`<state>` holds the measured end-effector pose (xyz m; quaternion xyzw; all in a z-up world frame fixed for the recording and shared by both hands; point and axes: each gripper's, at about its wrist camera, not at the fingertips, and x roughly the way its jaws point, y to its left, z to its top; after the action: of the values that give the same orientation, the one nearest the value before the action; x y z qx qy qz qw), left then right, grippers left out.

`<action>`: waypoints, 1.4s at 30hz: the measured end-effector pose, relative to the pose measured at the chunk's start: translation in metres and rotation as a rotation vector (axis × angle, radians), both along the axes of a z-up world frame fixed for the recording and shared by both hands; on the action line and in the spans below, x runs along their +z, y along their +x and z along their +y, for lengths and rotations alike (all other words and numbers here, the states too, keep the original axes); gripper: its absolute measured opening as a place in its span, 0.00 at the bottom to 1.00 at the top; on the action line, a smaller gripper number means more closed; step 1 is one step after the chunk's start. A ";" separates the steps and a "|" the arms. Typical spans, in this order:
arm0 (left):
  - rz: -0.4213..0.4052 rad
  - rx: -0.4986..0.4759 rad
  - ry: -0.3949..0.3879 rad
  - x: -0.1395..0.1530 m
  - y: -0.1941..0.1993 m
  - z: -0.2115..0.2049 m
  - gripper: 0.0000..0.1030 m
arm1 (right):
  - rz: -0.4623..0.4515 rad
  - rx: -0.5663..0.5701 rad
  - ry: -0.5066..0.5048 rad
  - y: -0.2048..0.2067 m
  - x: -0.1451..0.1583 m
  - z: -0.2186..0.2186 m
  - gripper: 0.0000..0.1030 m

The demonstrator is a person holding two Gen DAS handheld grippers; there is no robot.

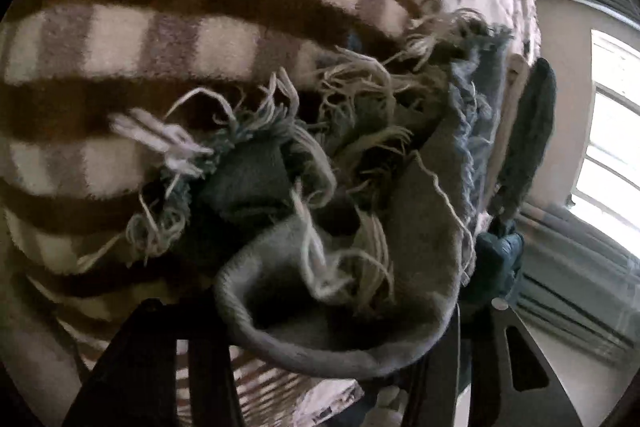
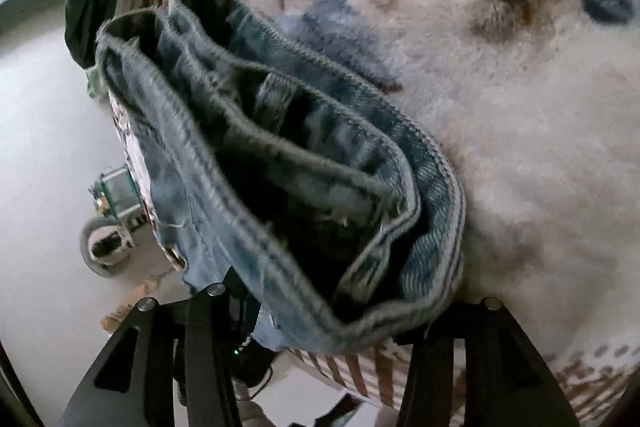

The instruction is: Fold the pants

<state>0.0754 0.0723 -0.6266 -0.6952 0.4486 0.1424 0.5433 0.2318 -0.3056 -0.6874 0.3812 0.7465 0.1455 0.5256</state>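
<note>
Right wrist view: right tongs [image 2: 320, 311] clamp faded blue denim pants [image 2: 304, 163], left tongs [image 1: 320, 319] clamp frayed hems [image 1: 320, 267]; stacked layers may slip.

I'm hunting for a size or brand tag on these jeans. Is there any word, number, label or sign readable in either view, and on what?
None: no text is readable in either view.
Jeans: only denim hems and stitching show; no tag or label in sight.
Frayed hem: loose threads only.
Checked blanket and fleece blanket: woven patterns, no lettering.
</note>
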 end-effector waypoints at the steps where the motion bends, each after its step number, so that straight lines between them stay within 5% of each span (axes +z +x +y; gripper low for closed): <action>1: 0.009 0.010 0.009 0.000 0.003 -0.001 0.45 | -0.005 -0.003 0.002 0.000 -0.002 0.002 0.53; 3: 0.014 0.004 0.050 0.010 0.016 -0.008 0.39 | -0.015 -0.022 0.004 -0.001 -0.004 0.005 0.53; 7: -0.001 -0.058 0.136 0.040 0.029 -0.011 0.25 | -0.069 -0.033 -0.016 -0.002 0.008 0.025 0.25; 16: -0.090 -0.151 0.230 0.131 0.073 0.000 0.22 | -0.105 -0.078 0.031 -0.005 0.077 0.042 0.18; 23: -0.217 -0.200 0.285 0.201 0.112 0.026 0.22 | -0.196 -0.084 0.101 0.034 0.153 0.060 0.18; 30: -0.400 -0.290 0.290 0.275 0.237 0.049 0.22 | -0.355 -0.172 0.125 0.120 0.247 0.062 0.18; 36: -0.564 -0.415 0.291 0.324 0.387 0.063 0.22 | -0.528 -0.277 0.097 0.230 0.328 0.056 0.18; 39: -0.607 -0.492 0.310 0.311 0.452 0.066 0.22 | -0.578 -0.336 0.069 0.286 0.339 0.058 0.18; 42: -0.590 -0.576 0.315 0.263 0.497 0.069 0.22 | -0.594 -0.373 0.032 0.328 0.313 0.064 0.18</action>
<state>0.5722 0.1415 -0.3637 -0.4615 0.4227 -0.1526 0.7649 0.5600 -0.2415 -0.3740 0.4601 0.4762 0.1631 0.7314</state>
